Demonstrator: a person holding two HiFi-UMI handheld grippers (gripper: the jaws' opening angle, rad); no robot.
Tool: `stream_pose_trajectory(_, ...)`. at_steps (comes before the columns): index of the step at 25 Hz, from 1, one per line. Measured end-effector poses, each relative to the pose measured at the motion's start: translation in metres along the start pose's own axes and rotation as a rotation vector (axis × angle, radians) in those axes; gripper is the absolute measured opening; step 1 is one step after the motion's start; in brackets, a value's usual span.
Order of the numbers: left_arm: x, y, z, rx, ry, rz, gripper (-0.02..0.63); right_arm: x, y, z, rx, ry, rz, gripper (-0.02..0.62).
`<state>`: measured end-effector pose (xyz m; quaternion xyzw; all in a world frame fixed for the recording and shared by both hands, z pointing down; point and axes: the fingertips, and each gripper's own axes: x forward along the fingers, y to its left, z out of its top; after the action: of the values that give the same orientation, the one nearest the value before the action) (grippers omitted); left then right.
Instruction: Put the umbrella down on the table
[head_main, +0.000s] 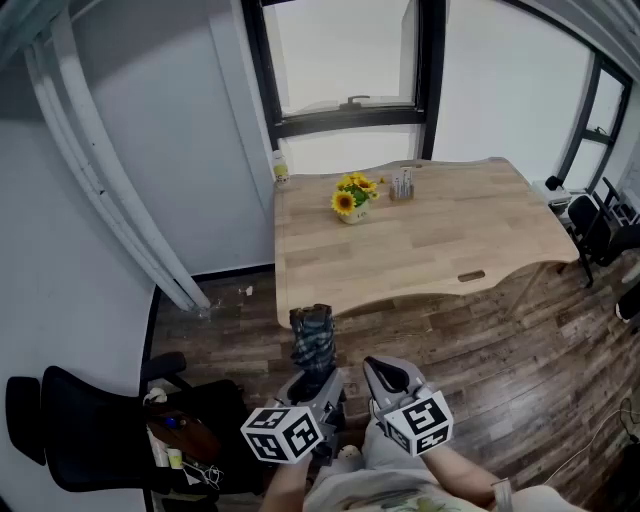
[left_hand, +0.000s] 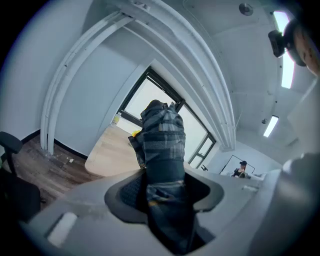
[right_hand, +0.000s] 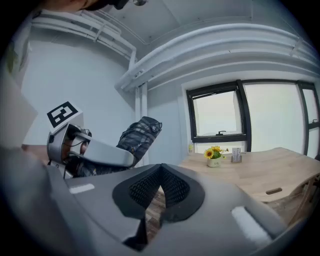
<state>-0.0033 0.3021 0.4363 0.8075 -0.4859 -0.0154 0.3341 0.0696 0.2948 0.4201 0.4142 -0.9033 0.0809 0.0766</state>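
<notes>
1. Left tongs (head_main: 313, 378) grip the folded umbrella (head_main: 312, 335), short of the table's (head_main: 440, 245) near edge; right tongs (head_main: 386, 378) are closed, empty.
2. Releasing here would likely drop it onto the floor (head_main: 480, 330).

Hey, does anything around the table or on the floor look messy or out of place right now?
Only small things: a few pale scraps lie on the wood floor beside the white pipes, left of the table. The sunflower pot on it stands upright.
</notes>
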Motion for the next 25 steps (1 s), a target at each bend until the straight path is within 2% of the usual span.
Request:
stream_pose_trajectory(6,0.017,0.009,0.008,0.007,0.003,0.029,0.204,0.013,-0.018,0.006,-0.001,-0.023,-0.006,0.0)
stream_pose_trajectory(25,0.116,0.036,0.071,0.002,-0.006,0.114,0.206,0.096,-0.106,0.034,0.007,-0.024,0.093,0.0)
